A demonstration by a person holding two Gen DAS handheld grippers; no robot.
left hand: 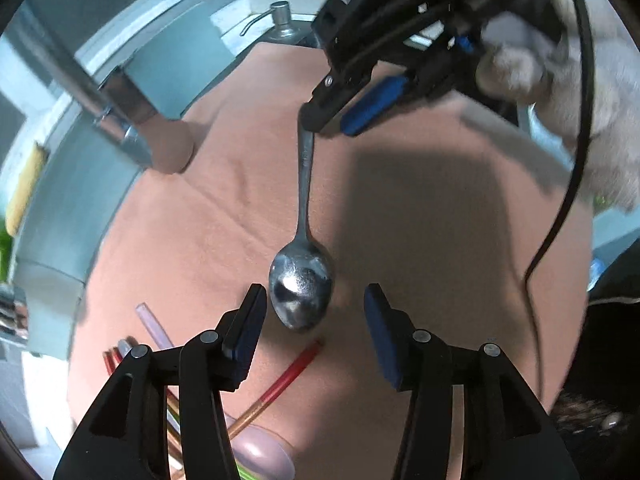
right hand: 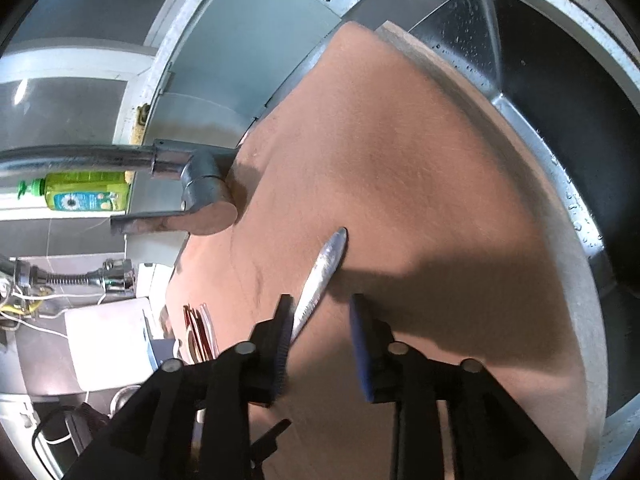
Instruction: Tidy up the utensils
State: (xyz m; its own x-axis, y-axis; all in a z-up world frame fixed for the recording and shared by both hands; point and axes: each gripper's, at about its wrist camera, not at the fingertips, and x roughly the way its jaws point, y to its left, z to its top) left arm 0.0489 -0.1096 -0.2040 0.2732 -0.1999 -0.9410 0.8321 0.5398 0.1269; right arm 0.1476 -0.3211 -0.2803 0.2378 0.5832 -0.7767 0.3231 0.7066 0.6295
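The spoon lay on open cloth; left claw and right claw were released.

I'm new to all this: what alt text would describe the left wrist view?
A metal spoon lies on a peach cloth, its bowl between the open left gripper fingers. The right gripper is at the handle's far end; red straws lie nearby.
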